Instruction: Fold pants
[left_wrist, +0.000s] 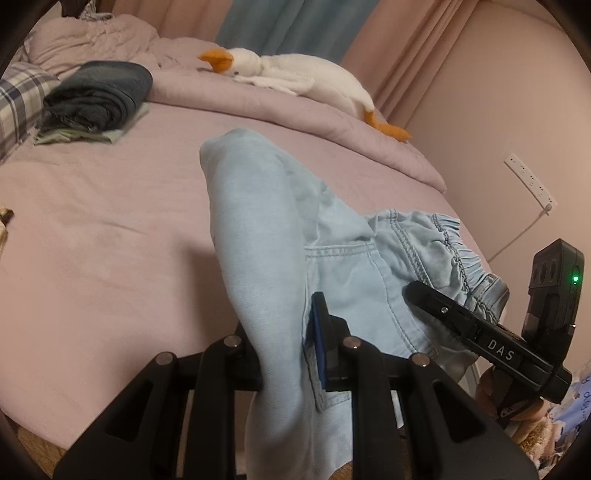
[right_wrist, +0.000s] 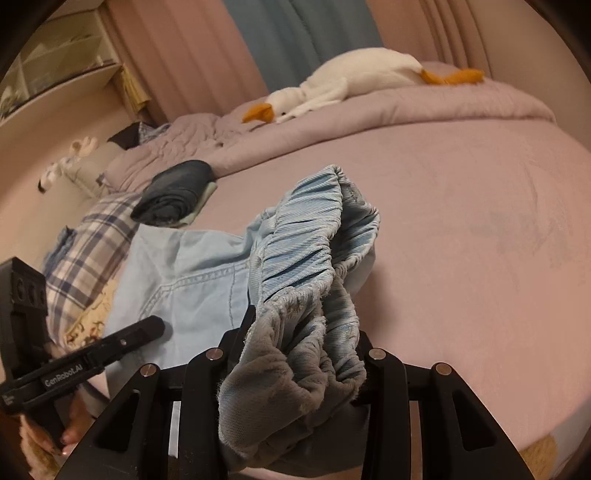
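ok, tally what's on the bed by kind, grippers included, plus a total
Light blue pants: 1, held by both grippers
Folded dark garment: 1, on top of a pale green folded piece: 1
Plush goose: 1
Plaid pillow: 1
Grippers: 2, left gripper and right gripper
Total: 7

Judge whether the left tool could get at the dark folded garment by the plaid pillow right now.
Probably not: the left tool is shut on the light blue pants, and the dark folded garment lies across the bed.
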